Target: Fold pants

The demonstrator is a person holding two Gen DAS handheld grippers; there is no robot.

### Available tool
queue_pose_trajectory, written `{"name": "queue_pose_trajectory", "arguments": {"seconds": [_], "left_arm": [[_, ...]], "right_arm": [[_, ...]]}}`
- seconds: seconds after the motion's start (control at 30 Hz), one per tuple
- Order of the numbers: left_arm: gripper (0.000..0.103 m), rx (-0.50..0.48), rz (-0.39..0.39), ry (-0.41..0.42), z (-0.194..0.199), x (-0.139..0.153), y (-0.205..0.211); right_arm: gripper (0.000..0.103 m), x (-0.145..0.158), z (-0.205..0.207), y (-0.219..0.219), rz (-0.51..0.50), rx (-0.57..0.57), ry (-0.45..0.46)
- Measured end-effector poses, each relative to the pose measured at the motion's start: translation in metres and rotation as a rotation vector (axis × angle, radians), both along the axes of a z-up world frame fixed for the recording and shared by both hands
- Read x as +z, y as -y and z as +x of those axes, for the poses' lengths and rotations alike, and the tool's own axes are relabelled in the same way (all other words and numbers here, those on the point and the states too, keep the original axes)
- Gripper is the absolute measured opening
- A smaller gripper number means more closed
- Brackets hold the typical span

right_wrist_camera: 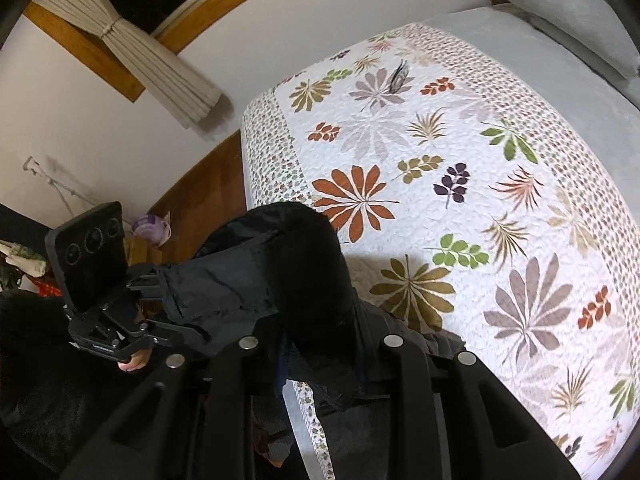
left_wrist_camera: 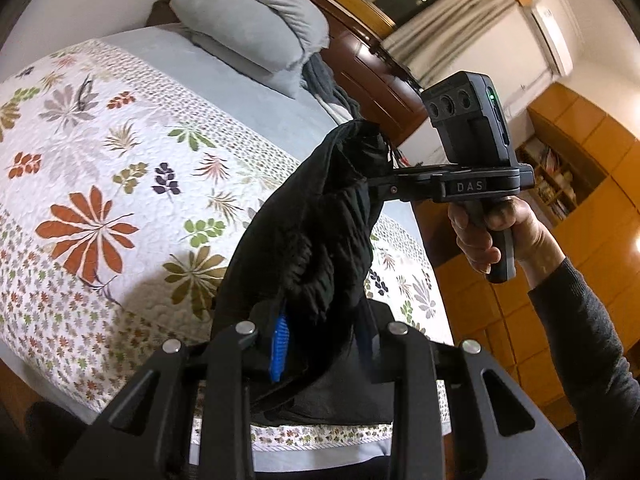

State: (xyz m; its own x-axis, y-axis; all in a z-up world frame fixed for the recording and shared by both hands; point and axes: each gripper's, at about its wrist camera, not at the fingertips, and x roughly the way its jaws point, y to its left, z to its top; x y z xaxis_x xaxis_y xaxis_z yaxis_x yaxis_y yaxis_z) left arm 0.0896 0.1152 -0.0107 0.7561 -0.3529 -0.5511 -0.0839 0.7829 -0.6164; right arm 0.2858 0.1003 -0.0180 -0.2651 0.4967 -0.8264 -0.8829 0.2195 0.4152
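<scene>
The black pants [left_wrist_camera: 316,232] hang bunched in the air between my two grippers, above the near edge of the bed. My left gripper [left_wrist_camera: 320,344] is shut on one end of the pants, its blue pad showing beside the cloth. My right gripper [left_wrist_camera: 376,184] shows in the left wrist view, held by a hand, shut on the other end. In the right wrist view the pants [right_wrist_camera: 280,276] run from my right gripper [right_wrist_camera: 320,356] to the left gripper [right_wrist_camera: 160,296] at the left. The fingertips are hidden by cloth.
A bed with a floral quilt [left_wrist_camera: 120,184] lies under and beyond the pants; it also shows in the right wrist view [right_wrist_camera: 460,184]. Grey pillows [left_wrist_camera: 248,20] sit at its head. Wooden cabinets [left_wrist_camera: 560,240] stand to the right, a curtain [right_wrist_camera: 160,68] and wall to the left.
</scene>
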Motion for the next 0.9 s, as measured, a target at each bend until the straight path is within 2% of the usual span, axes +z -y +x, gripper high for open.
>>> {"name": "queue_pose_trajectory", "arguments": {"seconds": [0.37,0.5,0.9], "left_arm": [[0.026,-0.09,0.062,-0.011,0.015,0.004,0.048],[0.026,-0.117,0.107,-0.008,0.017,0.006,0.064],[0.026,-0.224,0.162,-0.03,0.037,0.0,0.127]], "right_arm": [[0.025,-0.005,0.004,0.061,0.048,-0.078,0.002],[0.025,-0.006,0.001,0.074,0.06,-0.092,0.018],[0.025,-0.019,0.006,0.136,0.105,-0.164,0.004]]}}
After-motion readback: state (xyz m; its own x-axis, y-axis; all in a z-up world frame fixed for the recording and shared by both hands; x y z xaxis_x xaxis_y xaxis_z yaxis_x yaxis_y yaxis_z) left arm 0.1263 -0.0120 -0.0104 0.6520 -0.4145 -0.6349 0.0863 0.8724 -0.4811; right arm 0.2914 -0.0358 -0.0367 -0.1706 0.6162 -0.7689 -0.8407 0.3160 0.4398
